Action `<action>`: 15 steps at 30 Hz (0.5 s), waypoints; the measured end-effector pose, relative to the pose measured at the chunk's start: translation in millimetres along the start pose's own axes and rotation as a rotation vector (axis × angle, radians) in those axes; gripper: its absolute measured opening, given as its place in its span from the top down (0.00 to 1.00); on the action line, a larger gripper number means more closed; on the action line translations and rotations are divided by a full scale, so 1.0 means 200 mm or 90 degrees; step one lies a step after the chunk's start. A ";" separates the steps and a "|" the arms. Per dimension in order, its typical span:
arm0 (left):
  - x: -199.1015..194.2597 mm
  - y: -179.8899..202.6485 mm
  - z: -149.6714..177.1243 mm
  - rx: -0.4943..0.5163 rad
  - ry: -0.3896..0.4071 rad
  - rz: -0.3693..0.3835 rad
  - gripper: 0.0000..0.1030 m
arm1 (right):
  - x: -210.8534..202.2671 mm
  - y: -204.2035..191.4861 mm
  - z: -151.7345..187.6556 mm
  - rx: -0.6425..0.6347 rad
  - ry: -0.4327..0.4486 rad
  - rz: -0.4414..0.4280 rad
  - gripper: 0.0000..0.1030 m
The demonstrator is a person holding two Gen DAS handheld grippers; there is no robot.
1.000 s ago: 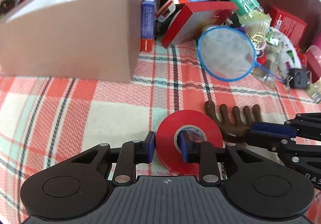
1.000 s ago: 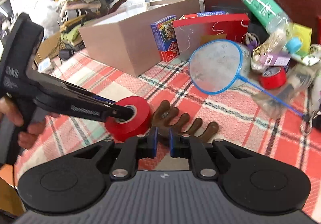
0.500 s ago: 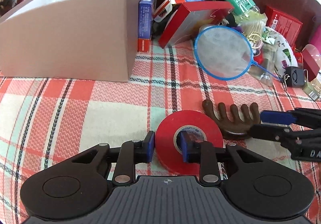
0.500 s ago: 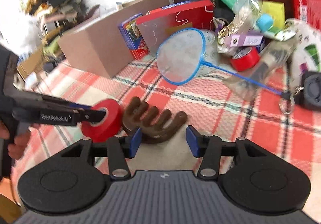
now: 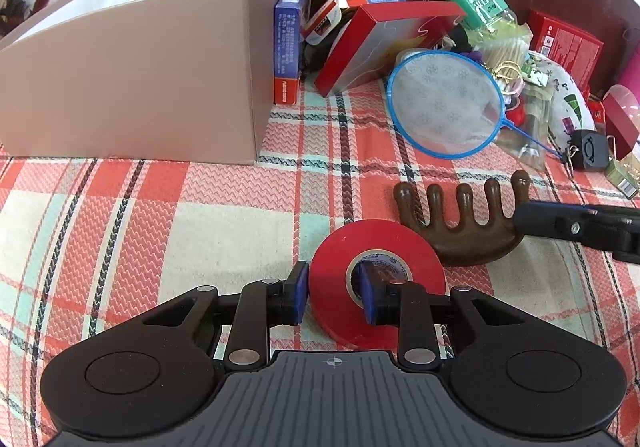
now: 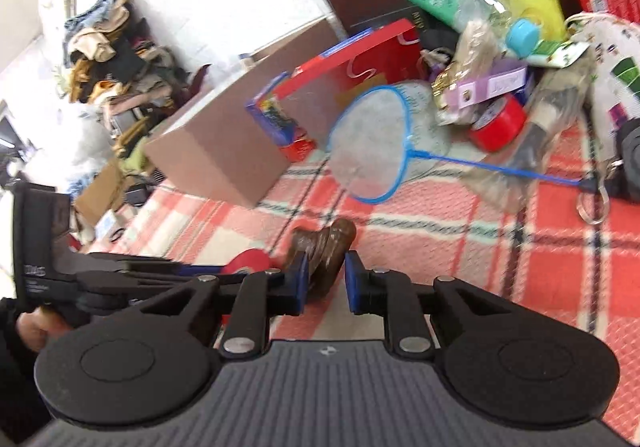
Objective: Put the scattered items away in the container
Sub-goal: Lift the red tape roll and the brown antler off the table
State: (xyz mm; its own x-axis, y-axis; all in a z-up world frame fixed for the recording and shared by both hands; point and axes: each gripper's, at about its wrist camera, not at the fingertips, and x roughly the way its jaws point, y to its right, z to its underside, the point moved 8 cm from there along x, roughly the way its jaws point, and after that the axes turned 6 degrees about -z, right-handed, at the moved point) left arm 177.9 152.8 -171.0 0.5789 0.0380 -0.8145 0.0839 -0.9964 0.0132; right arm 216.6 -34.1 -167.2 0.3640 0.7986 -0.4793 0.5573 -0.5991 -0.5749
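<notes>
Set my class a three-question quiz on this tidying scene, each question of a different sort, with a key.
1. True or false: the left gripper pinches the red tape roll with one finger inside its core.
2. Which item sits between the fingers of the right gripper? A) blue-rimmed mesh net B) brown wooden five-pronged comb C) green-labelled plastic bottle
3. Fill in: the tan cardboard box stands on a red ____ cloth.

Key
1. True: one blue pad is outside the roll, the other inside the core.
2. B: the brown wooden five-pronged comb, with the jaws closing round it.
3. Plaid.
</notes>
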 end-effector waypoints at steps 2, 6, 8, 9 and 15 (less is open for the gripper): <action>0.00 0.00 0.00 0.003 0.000 -0.004 0.74 | 0.04 0.00 0.01 0.002 -0.009 0.000 0.78; 0.00 0.02 -0.01 0.007 0.000 -0.003 0.56 | 0.11 -0.05 0.02 0.006 -0.019 -0.018 0.78; 0.01 0.04 -0.02 0.015 0.001 -0.004 0.54 | 0.15 -0.06 0.01 0.006 -0.022 -0.013 0.76; 0.02 0.05 -0.02 0.023 0.002 -0.007 0.54 | 0.17 -0.06 0.01 0.006 -0.023 -0.009 0.76; 0.01 0.05 -0.01 0.029 0.003 -0.014 0.75 | 0.23 -0.06 0.00 0.006 -0.031 0.001 0.79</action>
State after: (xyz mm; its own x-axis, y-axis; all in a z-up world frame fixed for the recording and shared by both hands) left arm 182.3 142.6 -171.2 0.5812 0.0601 -0.8116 0.0592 -0.9977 -0.0315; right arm 226.2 10.3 -183.1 0.3283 0.7939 -0.5118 0.5492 -0.6012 -0.5804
